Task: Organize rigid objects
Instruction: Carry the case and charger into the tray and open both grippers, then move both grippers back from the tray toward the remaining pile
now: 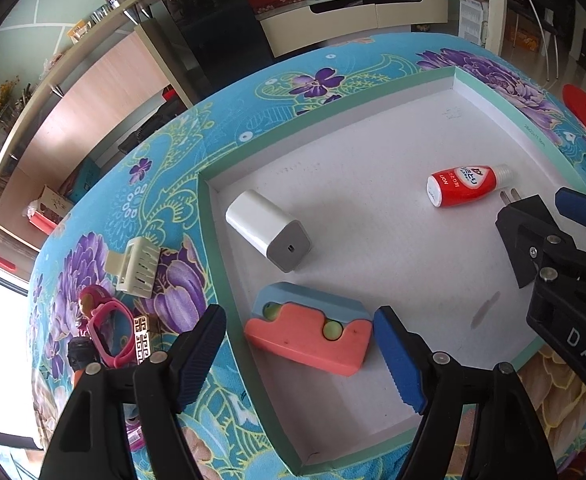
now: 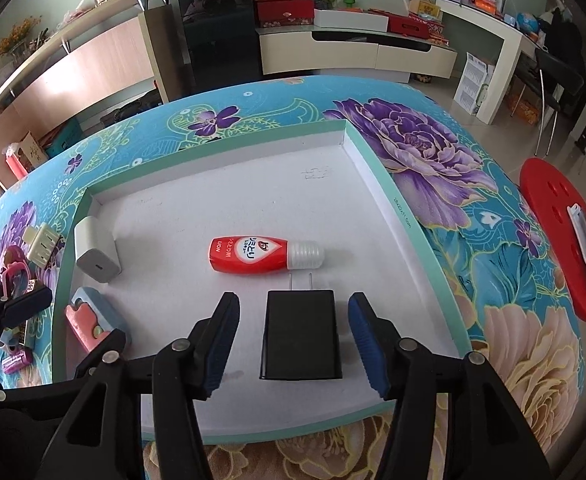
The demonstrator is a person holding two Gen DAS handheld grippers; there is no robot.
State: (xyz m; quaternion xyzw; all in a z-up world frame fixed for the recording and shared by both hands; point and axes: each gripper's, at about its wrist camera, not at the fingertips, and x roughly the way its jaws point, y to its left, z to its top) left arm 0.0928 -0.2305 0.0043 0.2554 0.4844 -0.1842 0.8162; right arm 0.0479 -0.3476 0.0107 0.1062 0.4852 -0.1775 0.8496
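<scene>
My right gripper [image 2: 293, 342] has its fingers spread wide on either side of the black charger [image 2: 301, 336], clear of both its sides; the charger lies flat on the tray floor with its prongs pointing away from me. My left gripper [image 1: 299, 354] is also wide apart, one finger over the tray's green rim, the other inside, with the pink and blue block [image 1: 309, 330] lying between them, untouched as far as I can see.

Just past the charger's prongs lies the red bottle [image 2: 263, 255] on its side, white cap to the right. Further left, the white adapter [image 2: 95, 254] sits in the tray's far-left corner, beside the wall. All four rest inside the shallow white tray [image 2: 229, 136].

Outside the tray to the left, on the flowered counter [image 2: 425, 148], I see a cream hair clip [image 1: 137, 266], a pink watch [image 1: 107, 326] and some small bits I can't make out. To the right, a red stool [image 2: 549, 216].
</scene>
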